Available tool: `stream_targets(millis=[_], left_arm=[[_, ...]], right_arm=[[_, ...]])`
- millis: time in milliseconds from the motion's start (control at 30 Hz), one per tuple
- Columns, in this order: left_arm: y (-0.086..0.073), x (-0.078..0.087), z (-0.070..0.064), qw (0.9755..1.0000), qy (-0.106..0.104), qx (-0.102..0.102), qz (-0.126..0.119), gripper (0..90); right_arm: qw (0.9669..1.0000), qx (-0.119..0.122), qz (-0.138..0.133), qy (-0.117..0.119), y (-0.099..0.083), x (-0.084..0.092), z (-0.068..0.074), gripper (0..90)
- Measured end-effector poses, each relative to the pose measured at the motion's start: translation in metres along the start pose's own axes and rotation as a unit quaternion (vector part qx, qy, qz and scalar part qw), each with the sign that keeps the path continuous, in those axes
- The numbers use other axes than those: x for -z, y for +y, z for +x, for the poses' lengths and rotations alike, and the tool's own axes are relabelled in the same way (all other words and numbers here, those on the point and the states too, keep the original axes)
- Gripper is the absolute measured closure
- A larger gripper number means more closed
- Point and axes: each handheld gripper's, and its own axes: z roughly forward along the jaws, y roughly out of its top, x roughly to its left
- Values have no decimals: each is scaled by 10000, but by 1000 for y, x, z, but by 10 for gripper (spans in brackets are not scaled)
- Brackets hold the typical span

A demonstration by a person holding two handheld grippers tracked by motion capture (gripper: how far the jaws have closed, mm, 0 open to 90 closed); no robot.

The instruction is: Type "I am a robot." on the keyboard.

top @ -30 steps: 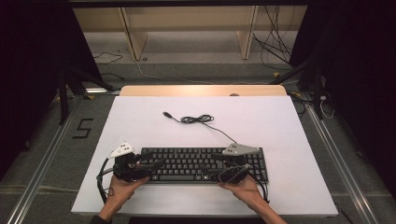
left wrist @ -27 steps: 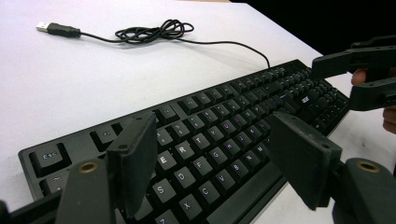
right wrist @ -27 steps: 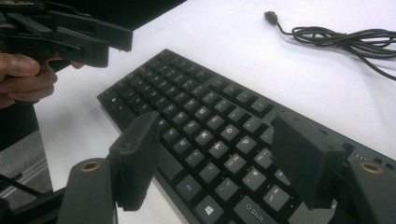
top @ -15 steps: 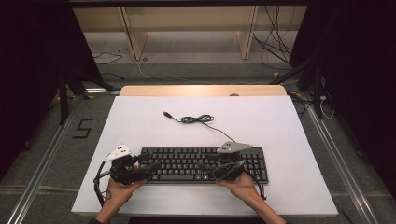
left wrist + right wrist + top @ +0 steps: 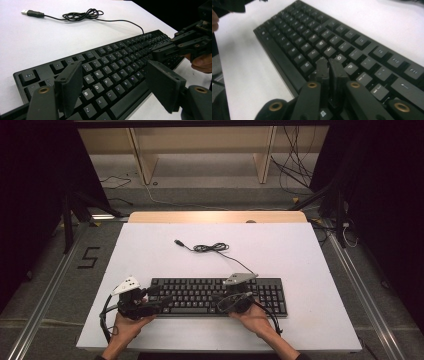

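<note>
A black keyboard lies along the near part of the white table. My left gripper hovers over its left end, open; in the left gripper view the two pads stand wide apart above the letter keys. My right gripper sits low over the keyboard's middle. Its jaws have just been closing and now meet with nothing between them, tips just above the keys. The left gripper view also shows the right gripper, shut.
The keyboard's thin black cable runs to a loose coil and a USB plug at mid-table. A wooden strip borders the far edge. Dark stands and cables lie on the floor beyond.
The right gripper has slid left along the keyboard, dropped a little, and its jaws have gone from wide apart to closed. The left gripper has stayed put.
</note>
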Motion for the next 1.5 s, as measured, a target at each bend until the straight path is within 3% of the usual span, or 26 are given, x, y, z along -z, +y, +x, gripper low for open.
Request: stream_targets(millis=[600, 833, 933, 1100, 1500], left_arm=[[-2, -1, -1, 10000, 0, -31, 59, 294], [-2, 0, -1, 10000, 13, -29, 65, 294], [-2, 0, 0, 10000, 14, -35, 58, 294], [-2, 0, 0, 10000, 14, -31, 51, 294], [-1, 1, 1, 10000, 9, -43, 55, 293]], right_arm=[[9989, 151, 430, -103, -6, -16, 3, 900], [9990, 159, 386, -153, -7, -16, 4, 900], [9994, 89, 307, -107, -7, -14, 4, 865], [9999, -21, -82, -64, -4, -2, 0, 797], [9973, -260, -685, -105, -6, 32, -14, 619]])
